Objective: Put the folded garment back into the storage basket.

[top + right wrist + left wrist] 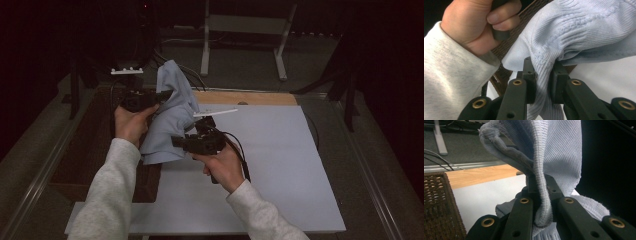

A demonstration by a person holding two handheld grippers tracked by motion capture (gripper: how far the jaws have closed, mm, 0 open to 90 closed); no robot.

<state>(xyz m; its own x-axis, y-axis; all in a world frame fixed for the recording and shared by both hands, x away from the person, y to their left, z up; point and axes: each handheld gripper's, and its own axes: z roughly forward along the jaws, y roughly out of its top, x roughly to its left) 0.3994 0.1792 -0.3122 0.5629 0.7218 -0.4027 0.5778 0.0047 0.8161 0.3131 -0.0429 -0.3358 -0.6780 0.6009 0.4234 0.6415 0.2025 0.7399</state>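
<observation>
Light blue knit cloth (pixel 172 112) held up off the white board (pixel 280 165) between both grippers, bunched and draped, lower edge hanging near the board's left edge. Left gripper (pixel 159 95) clamped on a fold of the cloth near its upper part; seen in the left gripper view (pixel 541 195) with the ribbed fabric pinched tight between the two black jaws and spilling out above and below them. Right gripper (pixel 176 141) closed on the cloth lower down, at a hemmed edge; seen in the right gripper view (pixel 543 82) with a thick bunch of fabric squeezed between the jaws (pads pressed into the knit on both sides). Left hand (pixel 131 122) wrapped around its gripper's handle, grey sleeve (pixel 107 195) reaching in from the bottom; same hand seen close in the right gripper view (pixel 477 23), just beside the cloth. Right hand (pixel 224 165) gripped its handle over the board, black cable (pixel 242 155) trailing past the wrist. Dark woven wicker basket (pixel 439 205) sat left of the board, under the left hand and touching the board's edge. Strip of bare wood (pixel 245 97) visible along the board's far side. Grey floor and a white metal stand (pixel 245 30) beyond the table, rest of the background dark.
</observation>
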